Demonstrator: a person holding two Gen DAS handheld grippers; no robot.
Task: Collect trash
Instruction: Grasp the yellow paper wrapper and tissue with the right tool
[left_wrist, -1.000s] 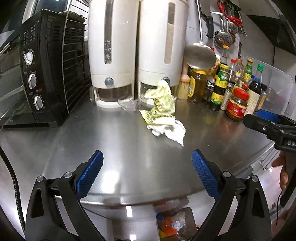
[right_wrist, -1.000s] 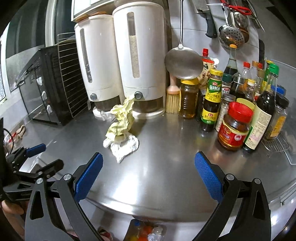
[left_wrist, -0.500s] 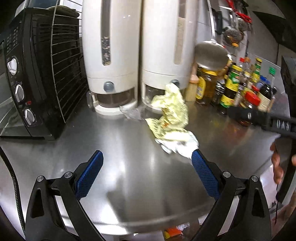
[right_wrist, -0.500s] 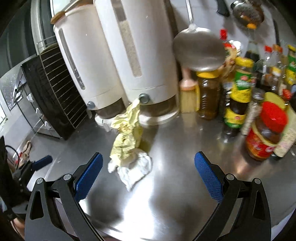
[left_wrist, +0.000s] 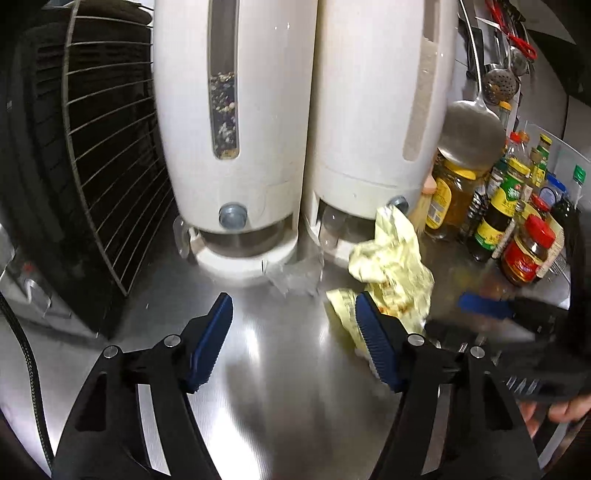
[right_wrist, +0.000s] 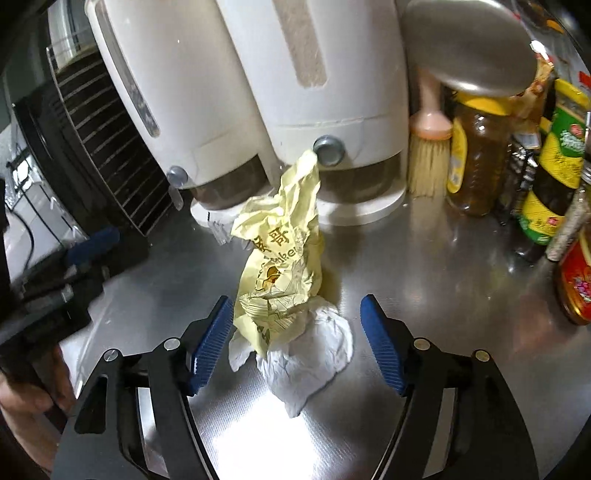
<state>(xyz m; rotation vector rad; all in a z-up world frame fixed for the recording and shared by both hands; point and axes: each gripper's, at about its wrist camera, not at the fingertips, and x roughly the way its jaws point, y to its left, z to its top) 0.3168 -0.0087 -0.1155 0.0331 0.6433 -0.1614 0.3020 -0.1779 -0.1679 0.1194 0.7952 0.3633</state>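
Only the right view shows white tissue (right_wrist: 310, 354) under the yellow wrapper (right_wrist: 280, 254).

Wrapper (right_wrist: 279, 258) pale yellow, brown print and a small drawing. Tissue (right_wrist: 314, 354) under it white. Gripper pads (right_wrist: 210, 343) blue with fine ribbing, arms black. Two dispensers (left_wrist: 236, 110) white, grey knobs. Counter (left_wrist: 280, 369) shiny silver steel. Oven (left_wrist: 44, 166) black, wire rack grey. Jar (left_wrist: 528, 254) red lid, red label. Brush (right_wrist: 430, 162) pink handle, straw-coloured bristles. Sauce bottle (right_wrist: 554, 166) dark, green and yellow label.
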